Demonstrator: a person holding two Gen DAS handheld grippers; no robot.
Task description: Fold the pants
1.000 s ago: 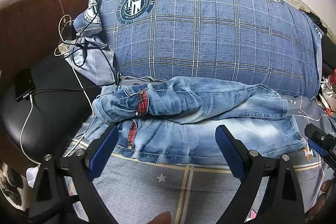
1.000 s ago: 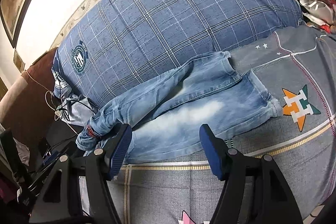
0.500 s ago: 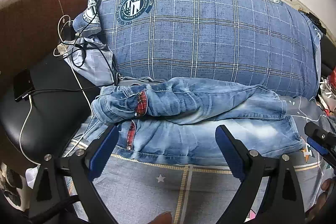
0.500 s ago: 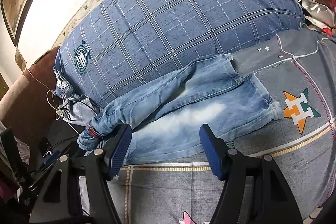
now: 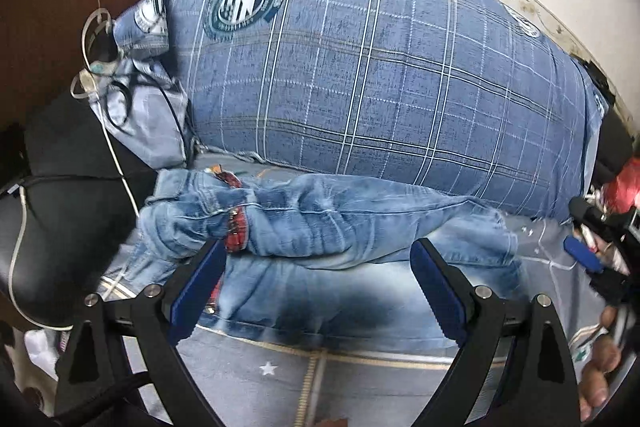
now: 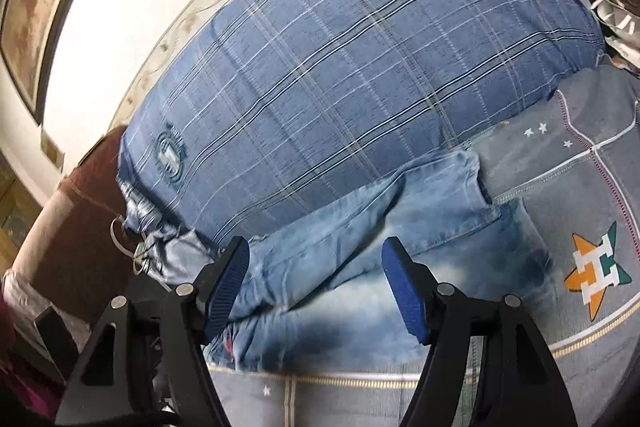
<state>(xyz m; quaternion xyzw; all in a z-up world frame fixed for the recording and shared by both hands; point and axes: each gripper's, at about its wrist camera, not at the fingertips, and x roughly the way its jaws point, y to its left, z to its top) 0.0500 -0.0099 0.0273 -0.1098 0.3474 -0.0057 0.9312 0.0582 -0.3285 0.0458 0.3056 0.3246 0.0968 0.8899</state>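
Observation:
Light blue jeans (image 5: pixel 320 227) lie crosswise on a grey bedspread (image 5: pixel 360 379), one leg bunched over the other, with a red plaid cuff lining (image 5: pixel 238 233) showing near the left end. My left gripper (image 5: pixel 316 291) hovers open just above the jeans' lower edge, its left pad close to the plaid lining. In the right wrist view the jeans (image 6: pixel 400 247) stretch from lower left to upper right, and my right gripper (image 6: pixel 316 291) hangs open over their middle. Nothing is held in either one. The right gripper's blue tip (image 5: pixel 582 253) shows at the left view's right edge.
A big blue plaid pillow (image 5: pixel 360 67) lies right behind the jeans. White cables (image 5: pixel 104 131) and a black seat (image 5: pixel 72 211) sit at the left. The bedspread's star emblem (image 6: pixel 596 275) is to the right. A hand (image 5: pixel 600 359) holds the right gripper.
Both grippers have moved forward and down, closer to the jeans, which now look larger. Both stay open. The jeans have not shifted.

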